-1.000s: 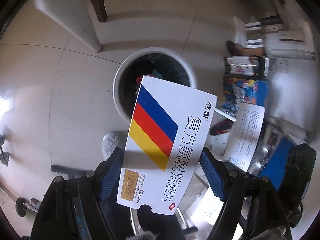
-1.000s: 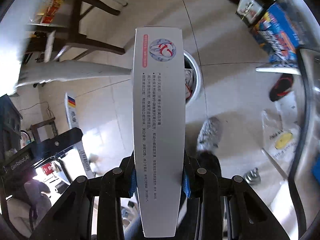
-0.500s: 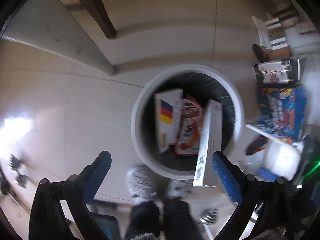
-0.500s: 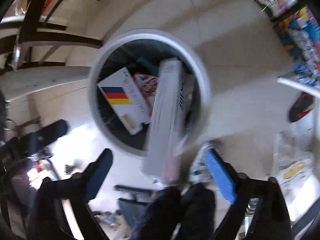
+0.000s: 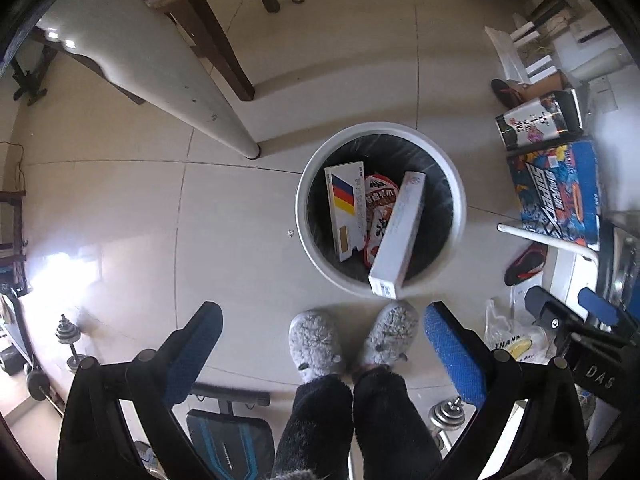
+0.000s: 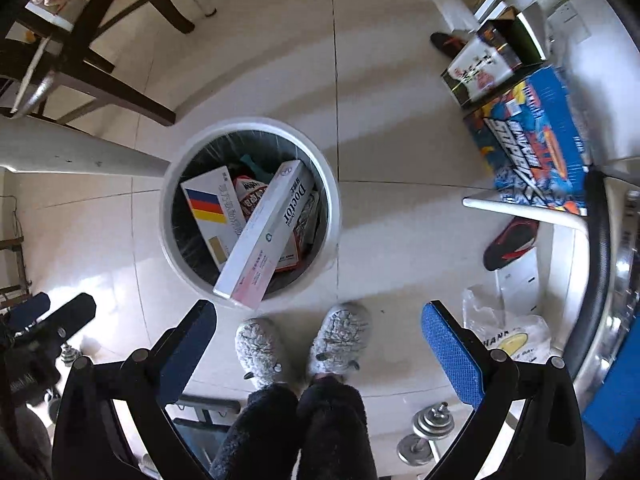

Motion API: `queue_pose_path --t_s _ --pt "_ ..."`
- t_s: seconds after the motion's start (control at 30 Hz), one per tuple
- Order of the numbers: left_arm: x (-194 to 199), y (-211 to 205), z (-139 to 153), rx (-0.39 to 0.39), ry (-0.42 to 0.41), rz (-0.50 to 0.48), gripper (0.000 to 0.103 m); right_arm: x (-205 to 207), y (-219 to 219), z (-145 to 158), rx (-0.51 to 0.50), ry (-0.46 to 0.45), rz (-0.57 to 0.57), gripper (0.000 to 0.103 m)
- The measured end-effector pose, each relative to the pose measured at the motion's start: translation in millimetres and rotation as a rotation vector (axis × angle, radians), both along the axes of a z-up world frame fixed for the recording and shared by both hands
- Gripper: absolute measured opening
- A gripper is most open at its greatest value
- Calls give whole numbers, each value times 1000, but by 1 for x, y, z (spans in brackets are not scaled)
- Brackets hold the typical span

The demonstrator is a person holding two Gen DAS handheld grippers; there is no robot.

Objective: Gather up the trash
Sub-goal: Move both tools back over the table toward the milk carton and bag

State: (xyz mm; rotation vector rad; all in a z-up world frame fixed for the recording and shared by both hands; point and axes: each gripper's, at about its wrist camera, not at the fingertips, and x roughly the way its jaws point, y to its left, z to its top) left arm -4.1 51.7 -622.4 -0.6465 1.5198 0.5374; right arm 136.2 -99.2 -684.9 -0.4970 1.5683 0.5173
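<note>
The white round trash bin [image 5: 380, 210] stands on the tiled floor [image 5: 120, 200] in the middle of both wrist views, a little above the centre of the frame. Inside it I count three things clearly: one flat medicine box [image 5: 346, 210] with blue, red and yellow stripes on the left side, one red snack wrapper [image 5: 380, 204] in the middle, and one long white toothpaste box [image 5: 398, 232] which leans over the lower rim and is only partly inside. In the right wrist view something dark green shows at the upper part of the bin, but I cannot tell what it is. Below the bin, two grey slippers [image 5: 352, 344] of the person are seen. The left gripper [image 5: 322, 356] at the bottom of its frame has its jaws spread wide and holds nothing; the right gripper [image 6: 320, 354] is the same, wide apart and with nothing between its blue pads. I judge that the dropping step is finished for these two boxes. The next move probably calls for turning away from the bin to look for more trash, perhaps the plastic bag [image 6: 508, 336] at the lower right.
</note>
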Motion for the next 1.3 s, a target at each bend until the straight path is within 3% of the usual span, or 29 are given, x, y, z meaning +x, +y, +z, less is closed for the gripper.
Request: queue_pose_path --t_s 0.43,0.83,0.93,1.1,1.13,1.3 --pt "-32 -25 128 18 -54 -6 103 -30 -29 146 51 -45 3 103" --pt "-57 -45 262 37 -109 -53 103 -62 -51 316 122 -63 13 103" --pt "-59 -43 288 63 -168 -55 103 -68 -55 352 142 -56 11 103" --pt "-36 -28 337 147 -223 -60 103 -59 -53 406 222 -47 -44 103" --pt "-30 -24 347 178 -271 -60 103 -50 -50 418 247 -51 -62 103" --pt "34 5 391 267 -337 -78 103 3 -30 461 323 -80 -118 103"
